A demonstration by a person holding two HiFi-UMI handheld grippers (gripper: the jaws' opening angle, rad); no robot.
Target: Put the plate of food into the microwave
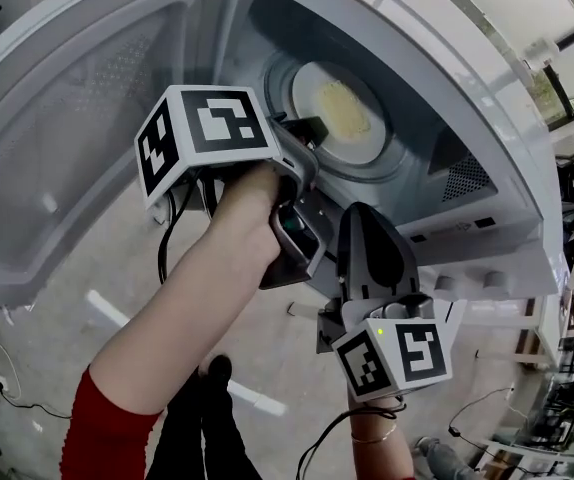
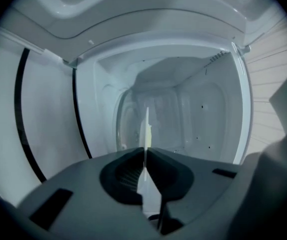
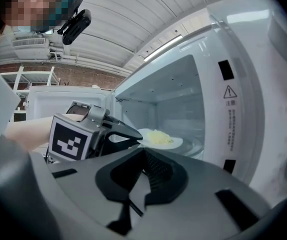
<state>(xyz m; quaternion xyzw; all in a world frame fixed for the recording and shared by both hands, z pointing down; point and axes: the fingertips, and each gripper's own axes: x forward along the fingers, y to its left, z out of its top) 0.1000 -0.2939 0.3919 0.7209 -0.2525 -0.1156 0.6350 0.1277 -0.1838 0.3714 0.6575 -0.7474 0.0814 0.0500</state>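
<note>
Inside the open microwave (image 1: 507, 148), the plate (image 1: 352, 123) is over the round turntable (image 1: 282, 73), with a small heap of pale yellow food (image 1: 339, 106) on its middle. Whether it rests on the turntable or hangs just above it, I cannot tell.

The left gripper (image 1: 302, 130) reaches in through the opening and is clamped on the plate's near rim. Its own view shows the rim edge-on, a thin white line pinched between the two dark pads, with the white back wall of the cavity beyond. The person's left hand (image 1: 252, 203) is wrapped round the handle just behind the marker cube (image 1: 202, 133), and a red sleeve (image 1: 107, 428) shows at the upper arm. The door (image 1: 67, 148) stands swung wide to the left of the opening.

The right gripper (image 1: 367, 218) is outside the microwave, below and in front of the opening and just beside the left one, and it points toward the cavity. Its jaws are together with nothing between them. Past its tips, its view takes in the plate, the left gripper and a warning label (image 3: 230, 91) on the front frame to the right of the opening.
</note>
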